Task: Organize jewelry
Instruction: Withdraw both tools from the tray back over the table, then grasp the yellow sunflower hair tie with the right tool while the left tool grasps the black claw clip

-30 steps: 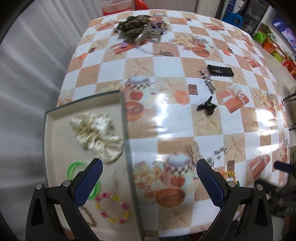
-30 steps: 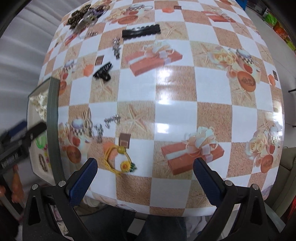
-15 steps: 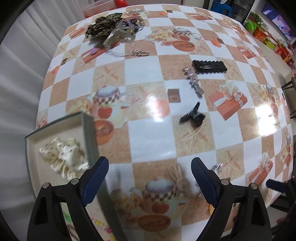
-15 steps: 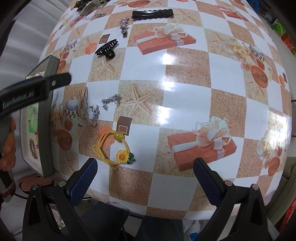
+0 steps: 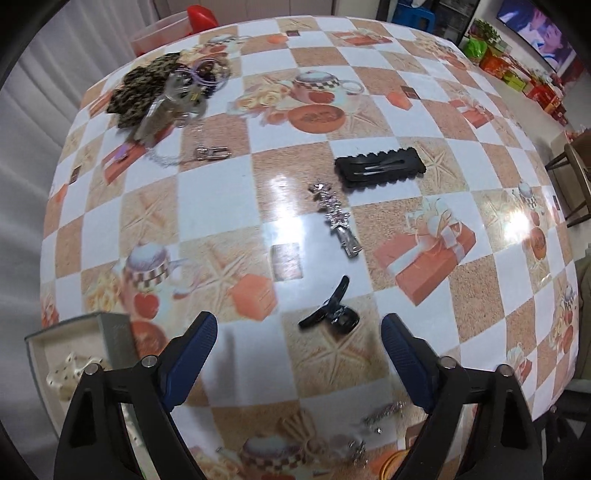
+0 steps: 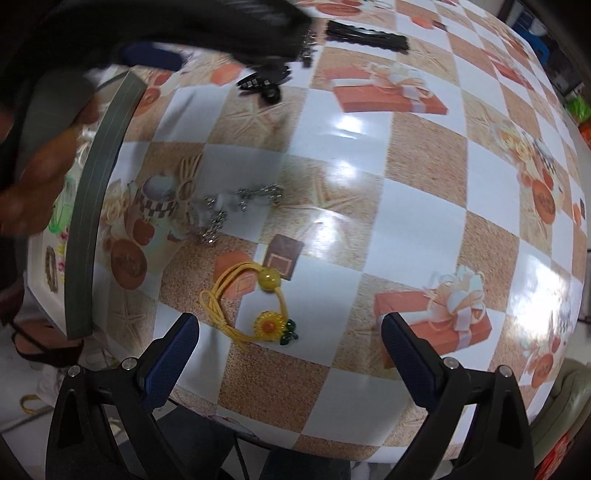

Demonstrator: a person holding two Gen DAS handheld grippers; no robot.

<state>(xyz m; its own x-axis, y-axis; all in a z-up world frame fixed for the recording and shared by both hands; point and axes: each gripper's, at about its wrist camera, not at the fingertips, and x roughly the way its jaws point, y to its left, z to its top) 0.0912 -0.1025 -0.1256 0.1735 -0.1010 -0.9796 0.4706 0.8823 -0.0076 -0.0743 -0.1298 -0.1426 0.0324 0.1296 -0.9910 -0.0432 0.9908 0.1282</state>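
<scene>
My left gripper (image 5: 299,347) is open and empty, just short of a black claw clip (image 5: 330,310) on the checked tablecloth. Beyond it lie a silver sparkly hair clip (image 5: 336,218) and a black card of hairpins (image 5: 380,168). My right gripper (image 6: 290,347) is open and empty over a yellow hair tie with a sunflower (image 6: 255,306). A silver chain (image 6: 236,206) lies beyond it. The grey-rimmed tray (image 6: 92,206) at the left holds a cream scrunchie (image 5: 70,373) and bracelets.
A leopard-print scrunchie with a pile of purple and silver pieces (image 5: 166,92) sits at the table's far left. A silver buckle piece (image 5: 212,153) lies near it. The left arm (image 6: 184,26) crosses the top of the right wrist view. The table's near edge is right below the right gripper.
My left gripper has moved from over the tray out across the table toward the black claw clip. My right gripper has come lower and closer to the yellow hair tie.
</scene>
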